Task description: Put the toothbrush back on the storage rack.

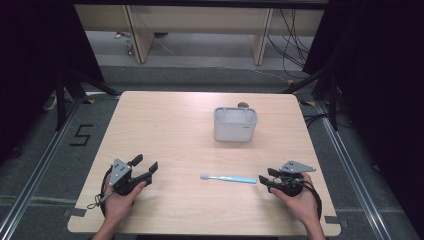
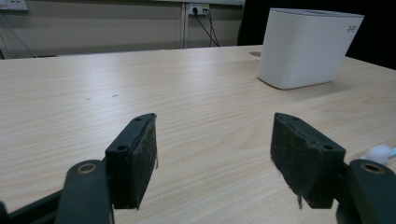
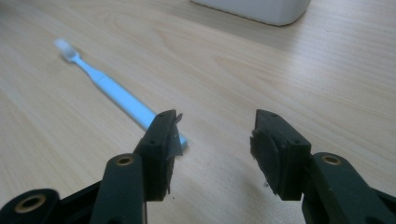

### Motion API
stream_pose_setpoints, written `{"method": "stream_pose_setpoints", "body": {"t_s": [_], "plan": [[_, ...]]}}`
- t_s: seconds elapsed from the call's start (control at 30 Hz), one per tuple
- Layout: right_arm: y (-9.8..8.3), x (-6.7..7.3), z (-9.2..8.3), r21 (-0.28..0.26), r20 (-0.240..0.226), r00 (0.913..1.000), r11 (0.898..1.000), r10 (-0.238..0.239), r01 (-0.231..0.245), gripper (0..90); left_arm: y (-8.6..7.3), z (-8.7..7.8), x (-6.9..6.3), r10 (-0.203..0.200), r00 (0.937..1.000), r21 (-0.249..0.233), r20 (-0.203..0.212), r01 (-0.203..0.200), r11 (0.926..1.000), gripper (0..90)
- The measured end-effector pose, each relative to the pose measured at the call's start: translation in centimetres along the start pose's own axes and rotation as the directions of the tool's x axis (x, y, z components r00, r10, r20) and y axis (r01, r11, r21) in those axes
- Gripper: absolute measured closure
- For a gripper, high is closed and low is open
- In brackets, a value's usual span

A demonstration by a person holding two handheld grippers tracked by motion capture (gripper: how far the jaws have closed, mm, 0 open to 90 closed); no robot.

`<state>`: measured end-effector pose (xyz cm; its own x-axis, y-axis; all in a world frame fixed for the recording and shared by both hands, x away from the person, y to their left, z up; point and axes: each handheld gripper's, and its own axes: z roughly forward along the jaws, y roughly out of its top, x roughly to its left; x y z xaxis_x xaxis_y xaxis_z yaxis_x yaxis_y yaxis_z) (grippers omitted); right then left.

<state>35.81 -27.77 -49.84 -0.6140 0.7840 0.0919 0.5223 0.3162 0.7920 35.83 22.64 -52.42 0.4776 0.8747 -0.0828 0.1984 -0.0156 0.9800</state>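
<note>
Right gripper [image 3: 212,149], jaws spread and empty, sits at the handle end of a blue toothbrush [image 3: 112,91] on the worktop [image 1: 165,130]; left gripper [image 2: 215,158] likewise spread.

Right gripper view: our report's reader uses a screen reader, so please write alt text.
The right tongs stand open above a wooden table, their left jaw just past the handle end of a light blue toothbrush lying flat. A white container sits beyond.

Wooden desks [image 1: 200,30] stand behind on grey floor [image 1: 45,165].
</note>
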Motion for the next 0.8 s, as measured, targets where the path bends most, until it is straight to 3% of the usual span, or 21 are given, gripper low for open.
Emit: {"method": "stream_pose_setpoints", "body": {"t_s": [0.03, 0.07, 0.13, 0.17, 0.23, 0.27, 0.3, 0.33, 0.37, 0.4, 0.43, 0.47, 0.5, 0.53, 0.6, 0.63, 0.67, 0.7, 0.73, 0.77, 0.8], "plan": [[0.1, 0.3, -0.2, 0.019, -0.013, 0.9996, 1.0, 0.024, -0.024, 50.3, 0.1, -0.1, -0.2, 0.0, 0.9999, 0.024, -0.013, 0.001, 0.9997, 31.0], [0.3, 0.1, -0.3, 0.015, -0.001, 0.9998, 1.0, -0.021, 0.021, 50.1, 0.1, -0.1, -0.2, 0.003, 0.9999, 0.027, -0.011, -0.003, 0.9996, 31.1], [0.4, 0.3, -0.6, 0.041, -0.012, 0.9999, 0.999, -0.004, 0.005, 49.7, 0.1, 0.0, -0.2, 0.007, 0.9999, 0.025, -0.009, -0.006, 0.9997, 31.2], [0.6, 0.3, -0.9, 0.067, -0.015, 0.9989, 0.997, -0.045, 0.046, 48.9, 0.1, 0.0, -0.2, 0.002, 1.0, 0.028, -0.007, -0.001, 0.9996, 31.2], [0.7, 0.6, -1.0, 0.093, -0.031, 0.9991, 0.995, -0.029, 0.032, 48.3, 0.1, 0.0, -0.2, -0.002, 1.0, 0.027, -0.006, 0.002, 0.9996, 31.2], [0.8, 0.6, -1.2, 0.162, -0.065, 0.9942, 0.982, -0.086, 0.096, 47.8, 0.1, 0.0, -0.2, -0.005, 1.0, 0.026, -0.005, 0.006, 0.9996, 31.1], [0.9, 0.8, -1.3, 0.202, -0.081, 0.993, 0.974, -0.086, 0.101, 47.8, 0.1, 0.0, -0.2, -0.006, 1.0, 0.025, -0.002, 0.006, 0.9997, 31.1], [0.9, 0.8, -1.3, 0.202, -0.081, 0.993, 0.974, -0.086, 0.101, 47.8, 0.1, 0.0, -0.2, -0.006, 1.0, 0.025, -0.002, 0.006, 0.9997, 31.1], [1.1, 0.8, -1.3, 0.258, -0.119, 0.979, 0.947, -0.165, 0.191, 48.5, 0.1, 0.0, -0.2, -0.007, 1.0, 0.029, 0.0, 0.007, 0.9995, 31.2], [1.2, 1.0, -1.2, 0.29, -0.134, 0.9736, 0.932, -0.184, 0.217, 48.3, 0.1, 0.0, -0.2, -0.007, 1.0, 0.029, 0.0, 0.007, 0.9995, 31.2], [1.5, 1.4, -1.5, 0.363, -0.149, 0.9747, 0.908, -0.166, 0.21, 46.8, 0.1, 0.0, -0.2, -0.006, 1.0, 0.03, 0.001, 0.006, 0.9995, 31.2], [1.7, 1.4, -1.5, 0.41, -0.161, 0.9622, 0.872, -0.22, 0.268, 47.1, 0.1, 0.0, -0.2, -0.006, 1.0, 0.029, 0.003, 0.006, 0.9996, 31.2], [2.0, 1.6, -1.6, 0.448, -0.151, 0.9599, 0.849, -0.236, 0.279, 47.6, 0.1, 0.0, -0.3, -0.006, 1.0, 0.029, 0.005, 0.006, 0.9996, 31.2], [2.3, 1.6, -1.7, 0.459, -0.172, 0.9486, 0.83, -0.266, 0.316, 47.5, 0.1, 0.0, -0.3, -0.007, 1.0, 0.029, 0.004, 0.006, 0.9996, 31.2], [2.9, 1.8, -1.8, 0.516, -0.201, 0.9319, 0.776, -0.302, 0.363, 47.4, 0.1, 0.0, -0.3, -0.006, 1.0, 0.03, 0.005, 0.006, 0.9995, 31.2], [3.1, 1.9, -1.8, 0.551, -0.216, 0.9231, 0.741, -0.318, 0.384, 47.3, 0.1, 0.0, -0.3, -0.009, 0.9999, 0.03, 0.005, 0.009, 0.9995, 31.2], [3.1, 1.9, -1.8, 0.551, -0.216, 0.9231, 0.741, -0.318, 0.384, 47.3, 0.1, 0.0, -0.3, -0.009, 0.9999, 0.03, 0.005, 0.009, 0.9995, 31.2], [3.3, 2.1, -1.7, 0.584, -0.233, 0.9181, 0.708, -0.321, 0.396, 46.8, 0.1, 0.0, -0.4, -0.008, 0.9999, 0.032, 0.006, 0.008, 0.9995, 31.2], [3.6, 2.5, -1.4, 0.645, -0.269, 0.9045, 0.635, -0.331, 0.424, 46.3, 0.1, 0.1, -0.4, -0.007, 0.9999, 0.028, 0.014, 0.007, 0.9996, 31.2], [3.6, 2.5, -1.4, 0.645, -0.269, 0.9045, 0.635, -0.331, 0.424, 46.3, 0.1, 0.1, -0.4, -0.007, 0.9999, 0.028, 0.014, 0.007, 0.9996, 31.2], [3.7, 2.7, -1.2, 0.664, -0.286, 0.8986, 0.607, -0.333, 0.436, 46.4, 0.0, 0.2, -0.3, -0.002, 0.9997, 0.015, 0.024, 0.002, 0.9999, 31.2]]}}
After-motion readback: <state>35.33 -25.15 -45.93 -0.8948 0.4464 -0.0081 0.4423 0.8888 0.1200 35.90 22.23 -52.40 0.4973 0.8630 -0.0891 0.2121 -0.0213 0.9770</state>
